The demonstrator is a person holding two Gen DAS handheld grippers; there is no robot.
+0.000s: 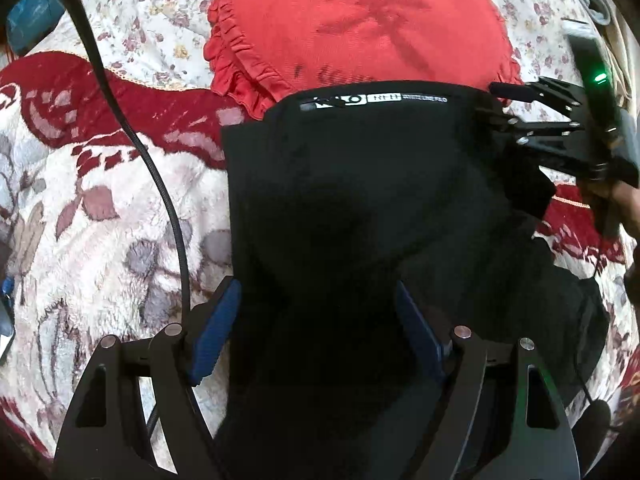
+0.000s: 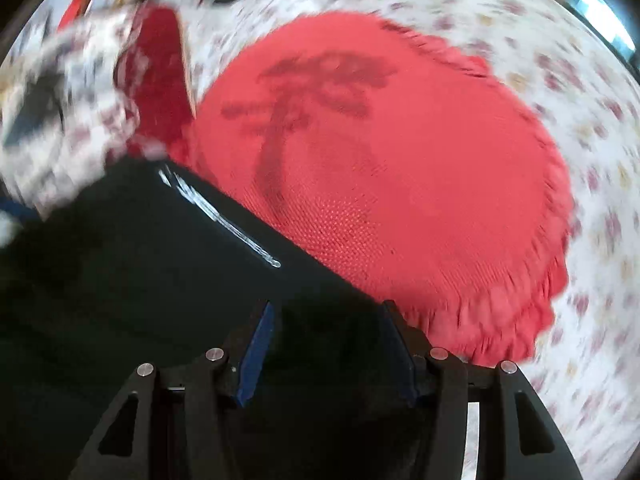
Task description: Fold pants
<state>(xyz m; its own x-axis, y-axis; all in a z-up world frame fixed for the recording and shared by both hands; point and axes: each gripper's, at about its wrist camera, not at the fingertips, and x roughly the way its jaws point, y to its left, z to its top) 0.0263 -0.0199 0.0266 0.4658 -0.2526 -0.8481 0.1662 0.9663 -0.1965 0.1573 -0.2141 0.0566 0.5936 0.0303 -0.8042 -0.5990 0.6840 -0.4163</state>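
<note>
Black pants (image 1: 360,208) lie on a floral blanket, waistband with a white label (image 1: 376,100) towards a red round cushion. My left gripper (image 1: 320,304) is open, its blue pads (image 1: 216,332) on either side of the black fabric. My right gripper (image 1: 492,112) shows at the right of the left wrist view, at the waistband's right corner. In the right wrist view the right gripper (image 2: 328,320) is open with pants fabric (image 2: 140,264) between and below its blue pads (image 2: 256,352). That view is blurred by motion.
A red frilled cushion (image 1: 360,28) with a palm tree print lies just beyond the waistband; it also shows in the right wrist view (image 2: 400,168). A black cable (image 1: 160,184) runs across the blanket (image 1: 100,240) at left. A blue object (image 1: 32,16) sits far left.
</note>
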